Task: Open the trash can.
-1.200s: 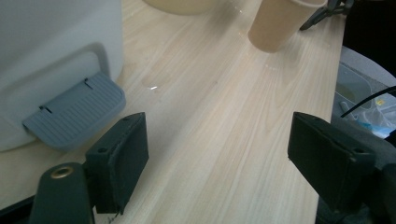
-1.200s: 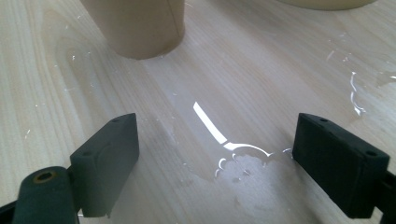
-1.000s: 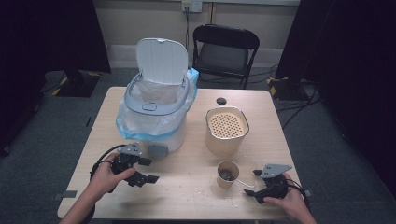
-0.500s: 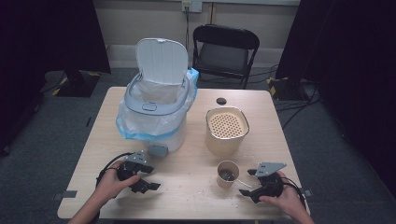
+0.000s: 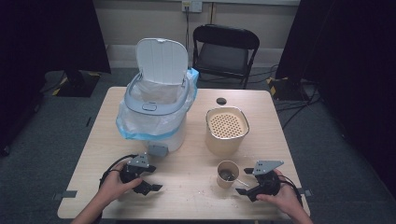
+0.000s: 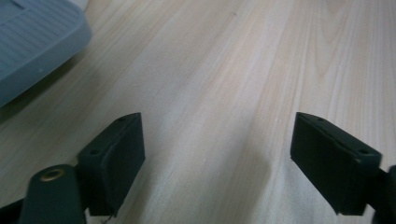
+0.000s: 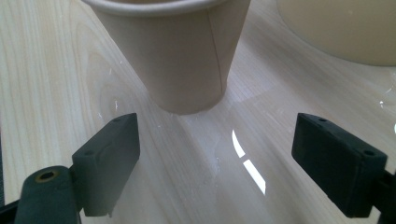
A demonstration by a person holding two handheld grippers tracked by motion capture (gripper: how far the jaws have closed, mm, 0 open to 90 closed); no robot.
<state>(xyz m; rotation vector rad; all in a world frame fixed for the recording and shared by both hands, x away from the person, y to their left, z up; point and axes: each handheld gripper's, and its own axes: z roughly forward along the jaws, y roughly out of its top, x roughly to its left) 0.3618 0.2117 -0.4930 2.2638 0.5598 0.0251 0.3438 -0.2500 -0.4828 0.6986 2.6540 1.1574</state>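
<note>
Both grippers nearer; one cup [image 5: 227, 173].

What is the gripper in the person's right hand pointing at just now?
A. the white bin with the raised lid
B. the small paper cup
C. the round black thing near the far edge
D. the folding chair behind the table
B: in the right gripper view the paper cup stands just ahead of the open jaws, and in the high view the right gripper faces it across the table.
</note>
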